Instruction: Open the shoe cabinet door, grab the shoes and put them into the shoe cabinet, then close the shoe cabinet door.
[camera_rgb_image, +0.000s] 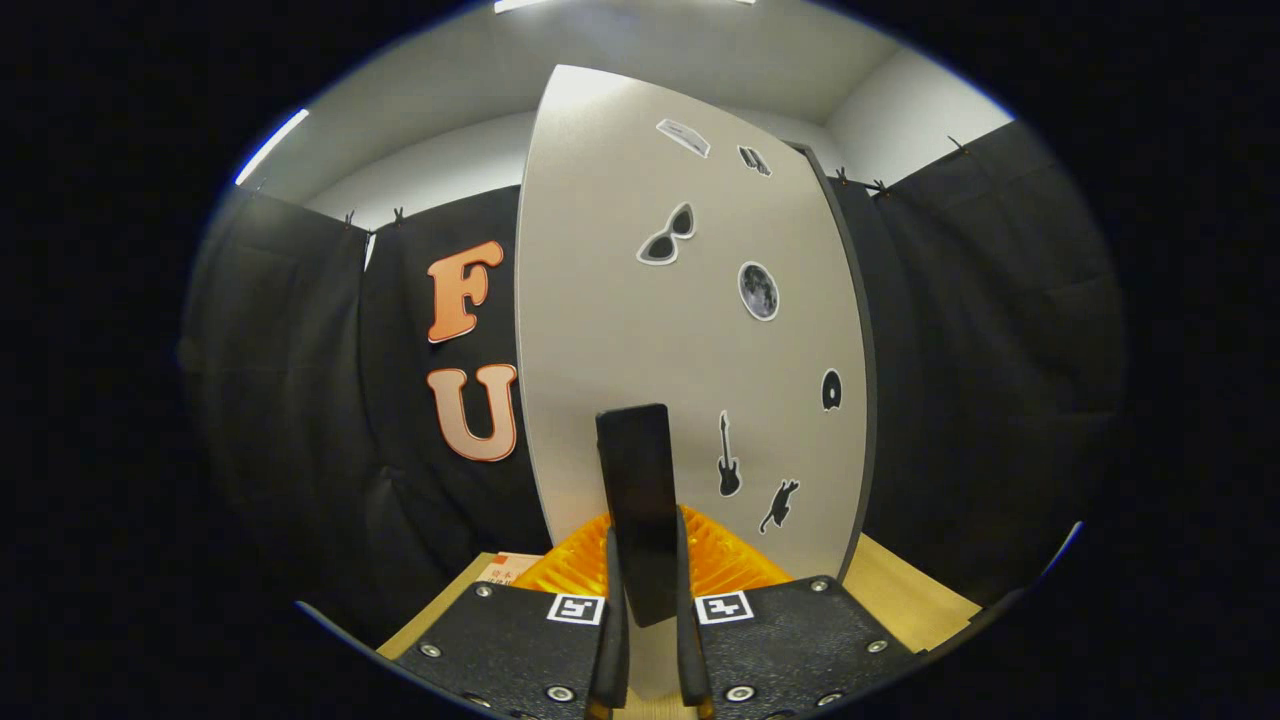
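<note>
Gripper (648, 640) fingers pinched on dark upright handle (640, 500) of grey cabinet door (620, 300) w/ stickers, prob. to swing it on its hinge; orange shoe(?) (720, 565) just beyond fingertips on wooden floor (900, 590), view too blocked to confirm

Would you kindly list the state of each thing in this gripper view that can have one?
gripper: jaws closed on the black handle, one either side of it.
black handle: upright, held between the jaws.
cabinet door: grey, stickers on its face, just ahead of the jaws; open or shut cannot be told.
wooden surface: lies flat under the cabinet.
</note>
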